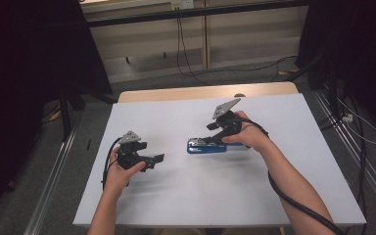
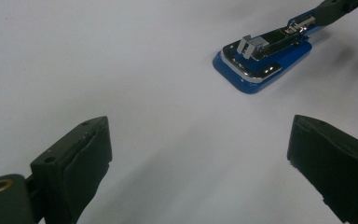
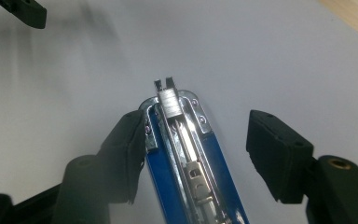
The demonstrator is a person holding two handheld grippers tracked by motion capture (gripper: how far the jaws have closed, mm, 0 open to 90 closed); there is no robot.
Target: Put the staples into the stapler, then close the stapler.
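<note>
A blue stapler lies flat on the white tabletop, its shiny metal staple channel facing up. My right gripper reaches down over the stapler's rear half, jaws open and straddling it. In the right gripper view the left pad sits against the stapler's edge, while the right pad stands well clear. My left gripper is held low at the left, a short way from the stapler's front end, open with nothing between its pads.
A wooden table edge borders the white surface at the far side. Cables trail over the floor beyond it. Dark stands and metal rails flank the table on both sides.
</note>
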